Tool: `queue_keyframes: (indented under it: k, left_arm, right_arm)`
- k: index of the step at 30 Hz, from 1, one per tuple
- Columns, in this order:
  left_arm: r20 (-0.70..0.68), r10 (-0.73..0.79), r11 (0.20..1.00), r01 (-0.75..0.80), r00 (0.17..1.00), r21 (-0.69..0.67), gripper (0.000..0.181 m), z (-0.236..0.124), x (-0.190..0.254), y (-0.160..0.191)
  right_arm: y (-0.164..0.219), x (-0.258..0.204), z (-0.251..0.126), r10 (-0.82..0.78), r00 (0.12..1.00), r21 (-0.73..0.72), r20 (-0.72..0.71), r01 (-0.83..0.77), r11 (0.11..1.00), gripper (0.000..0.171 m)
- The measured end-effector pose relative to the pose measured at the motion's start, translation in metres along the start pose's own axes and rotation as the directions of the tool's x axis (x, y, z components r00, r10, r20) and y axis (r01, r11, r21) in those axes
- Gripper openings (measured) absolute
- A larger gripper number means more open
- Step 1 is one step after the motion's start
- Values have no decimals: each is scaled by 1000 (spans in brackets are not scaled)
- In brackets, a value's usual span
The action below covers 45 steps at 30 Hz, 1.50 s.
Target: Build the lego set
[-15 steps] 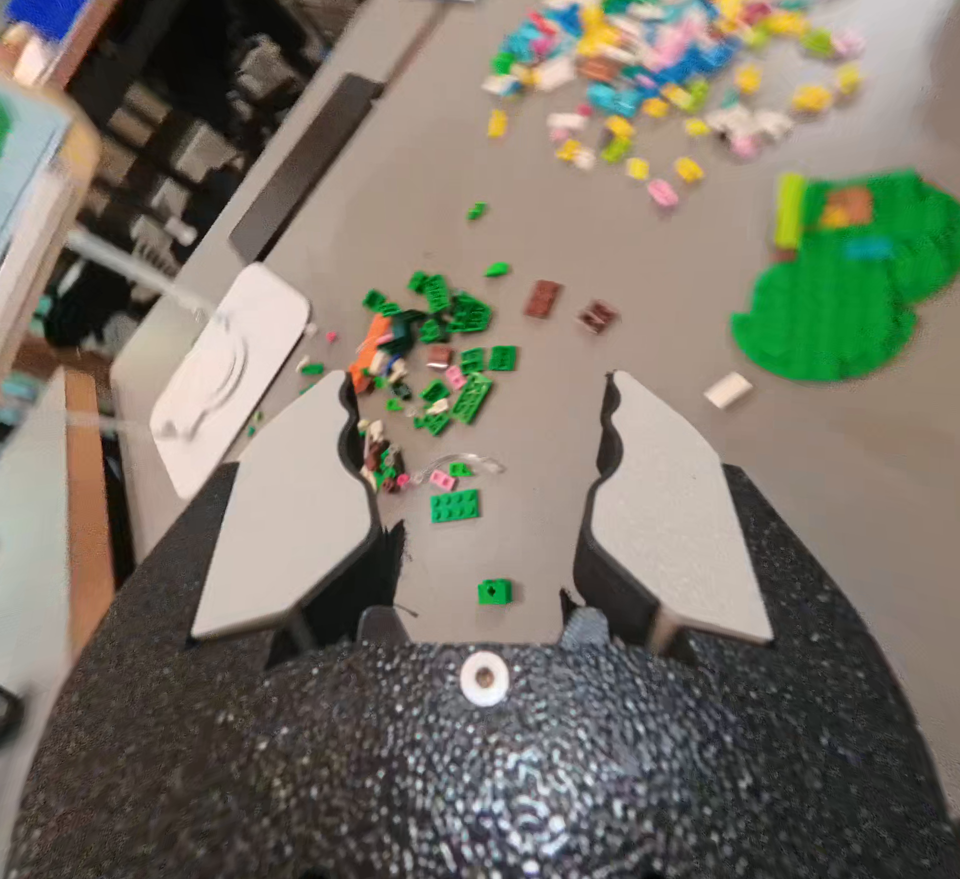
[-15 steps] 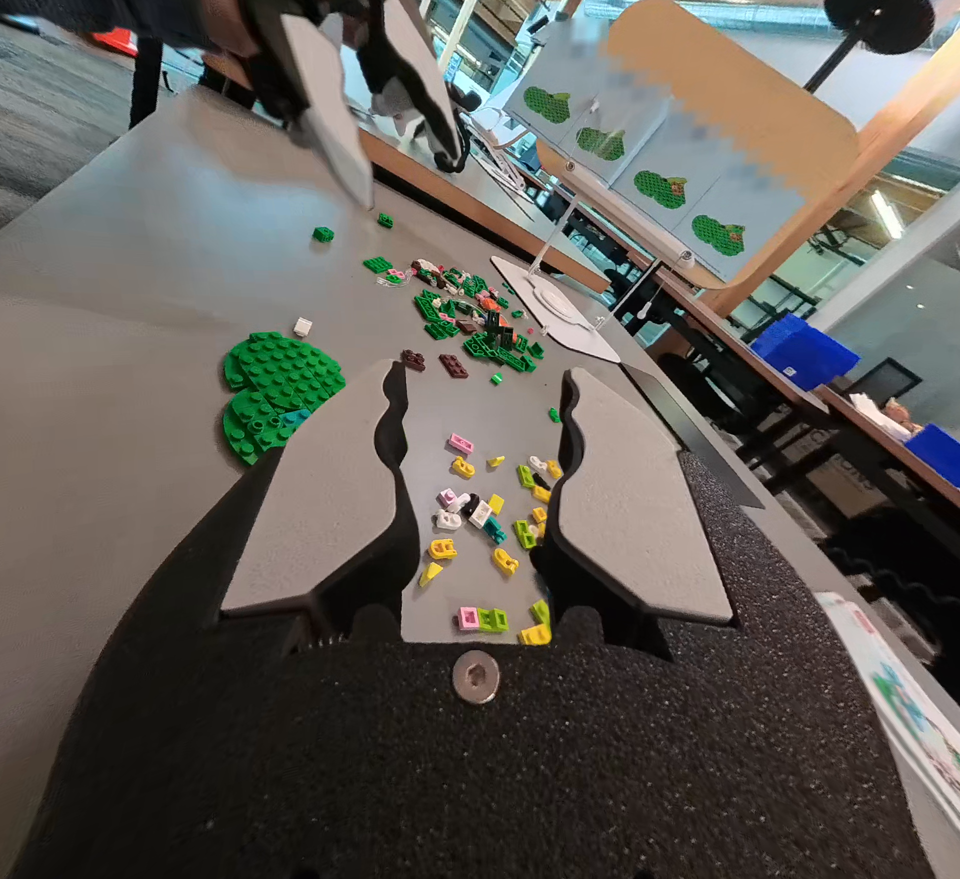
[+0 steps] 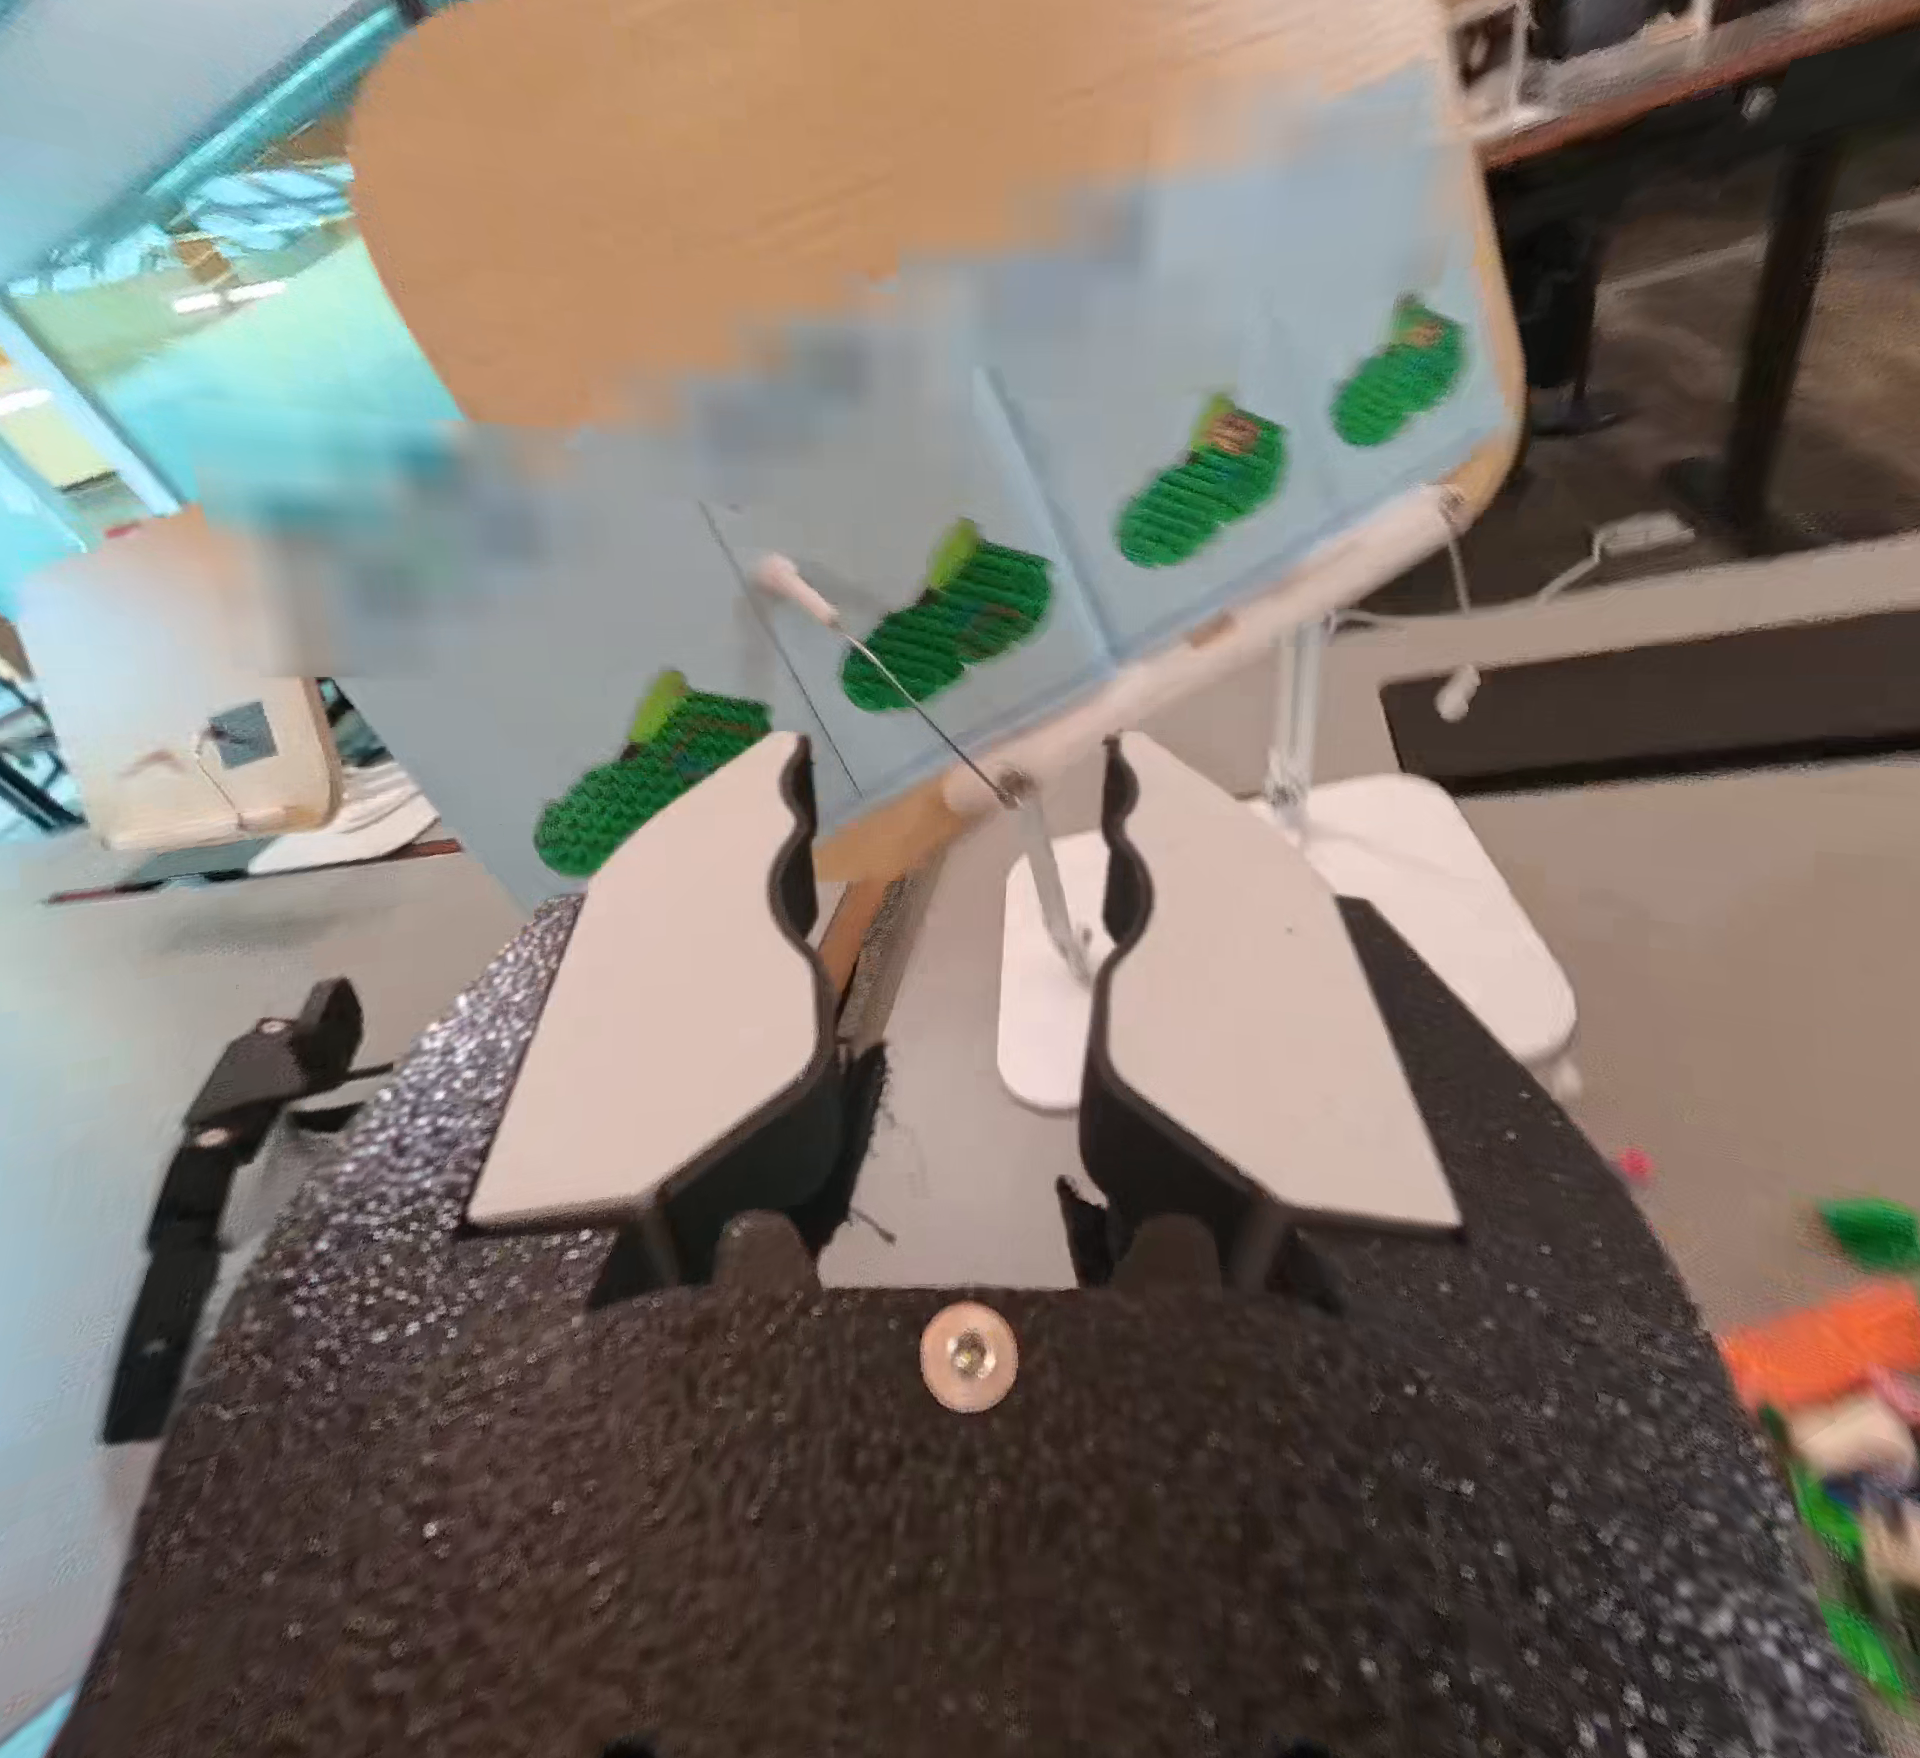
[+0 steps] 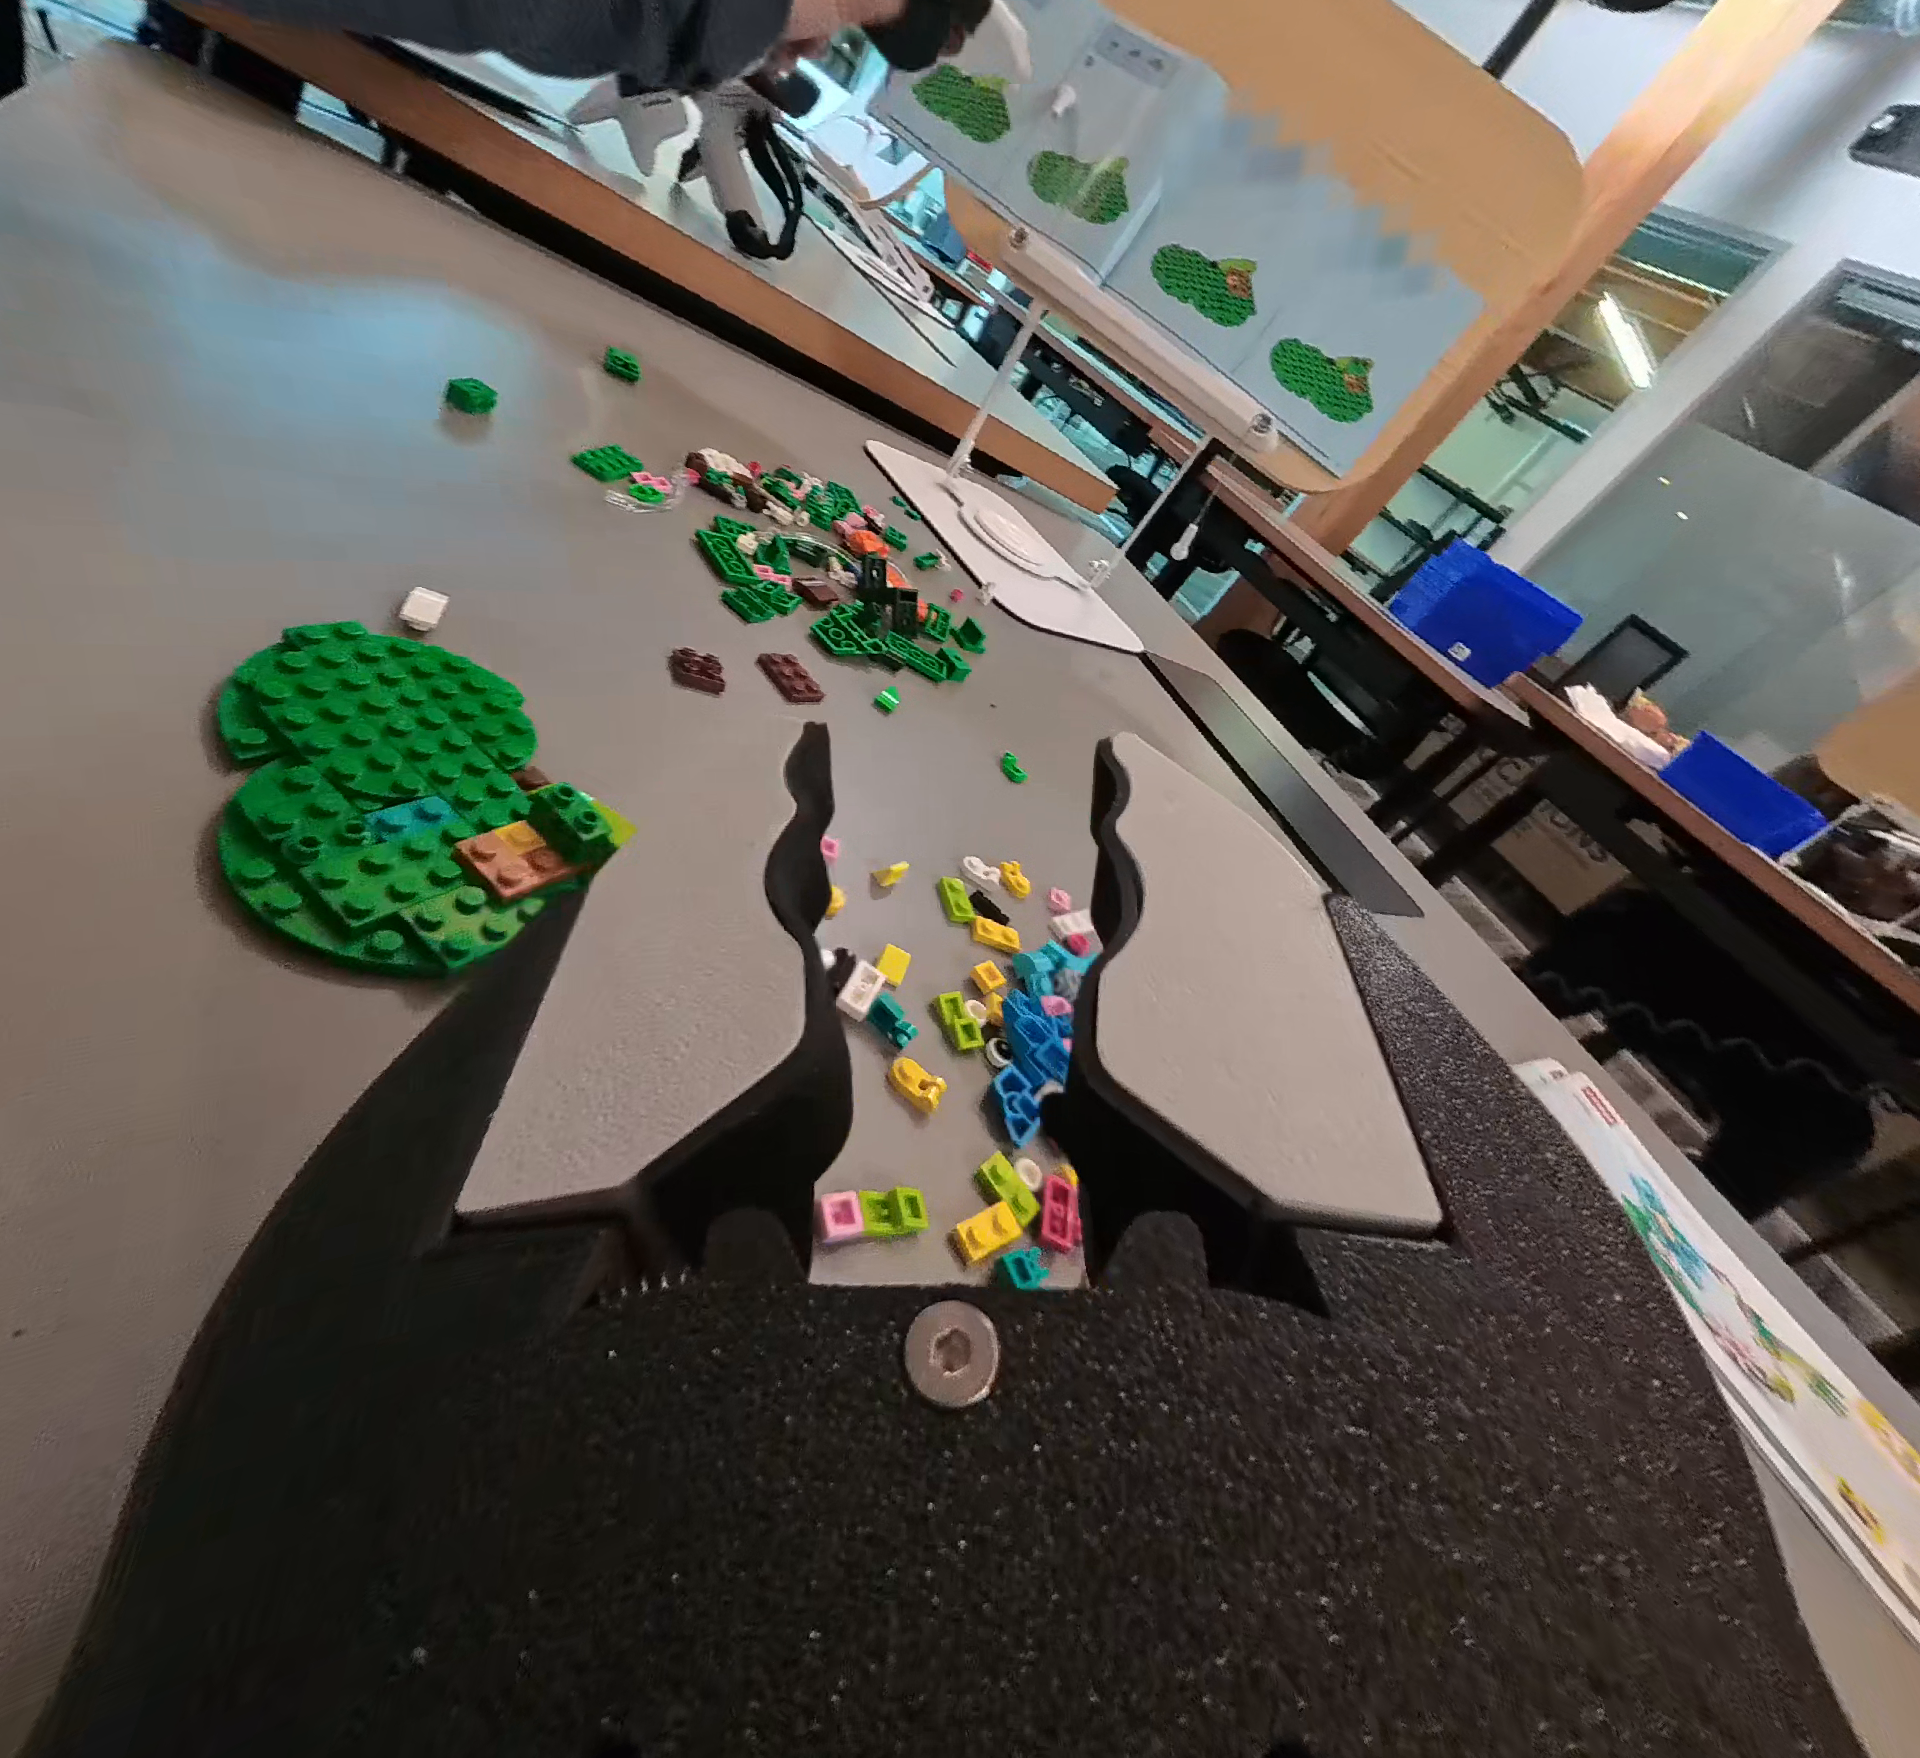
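Left gripper has swung up from the green bricks to the instruction sheet at 12 o'clock; right gripper unmoved over the coloured bricks. Both sets of fingers apart, empty.

Mosaic hides the instruction sheet's upper part.

Rough, sparkly black body on the left gripper, with smooth matt grey fingers. Shiny bumpy plastic on the green baseplate. Smooth matt grey table. Shiny metal screw.
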State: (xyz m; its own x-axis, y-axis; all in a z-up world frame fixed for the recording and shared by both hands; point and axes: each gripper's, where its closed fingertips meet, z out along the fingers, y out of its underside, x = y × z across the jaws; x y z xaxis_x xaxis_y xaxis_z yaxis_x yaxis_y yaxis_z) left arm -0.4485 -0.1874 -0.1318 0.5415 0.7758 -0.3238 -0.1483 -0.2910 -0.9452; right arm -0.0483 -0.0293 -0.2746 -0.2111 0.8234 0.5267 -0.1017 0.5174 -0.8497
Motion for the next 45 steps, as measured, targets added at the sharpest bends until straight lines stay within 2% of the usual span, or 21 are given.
queue_keyframes:
  k: [4,6,8,11,14,18,24,30,32,36,40,42,45]
  left_arm:
    - [-28,-351,936,349,936,-43,63,47,-27,1]
    - [-14,-392,919,391,920,-60,56,63,-34,10]
    - [-9,-369,927,368,929,-67,46,72,-35,16]
    - [-23,-363,930,361,931,-60,36,78,-34,17]
    - [-74,-420,907,416,904,-61,23,80,-29,20]
    - [-116,-460,888,458,880,-46,3,79,-26,21]
    - [-119,-652,754,656,749,-1,1,75,-30,26]
    - [-135,-843,505,852,521,136,1,64,-36,38]
    - [-161,-893,389,901,420,192,0,60,-37,41]
    - [-228,-962,94,967,149,238,0,56,-38,54]
    - [-370,-888,-361,911,-271,199,0,55,-33,78]
    - [-409,-829,-476,864,-381,161,0,55,-27,88]
    - [-468,-744,-581,807,-476,104,1,55,-22,93]
  right_arm:
    - [4,10,3,20,999,-14,-39,-21,1000,47]
    - [3,15,5,24,998,-4,-58,-24,1000,43]
    - [-2,20,15,32,997,-1,-64,-32,999,36]
    - [-22,28,56,47,999,-1,20,-47,999,44]
    - [-49,46,111,57,993,43,101,-62,997,45]
    - [-76,67,176,49,990,115,132,-64,991,44]
    - [-85,69,233,77,990,123,120,-92,988,39]
    - [-81,73,259,123,988,119,97,-134,984,38]
    - [-79,76,266,139,987,115,84,-148,982,38]
    - [-78,81,276,167,985,120,54,-172,978,37]
    - [-76,85,285,193,981,126,28,-194,973,35]
    - [-77,85,289,208,978,126,29,-210,969,34]
    - [-78,83,295,222,974,123,35,-224,967,34]
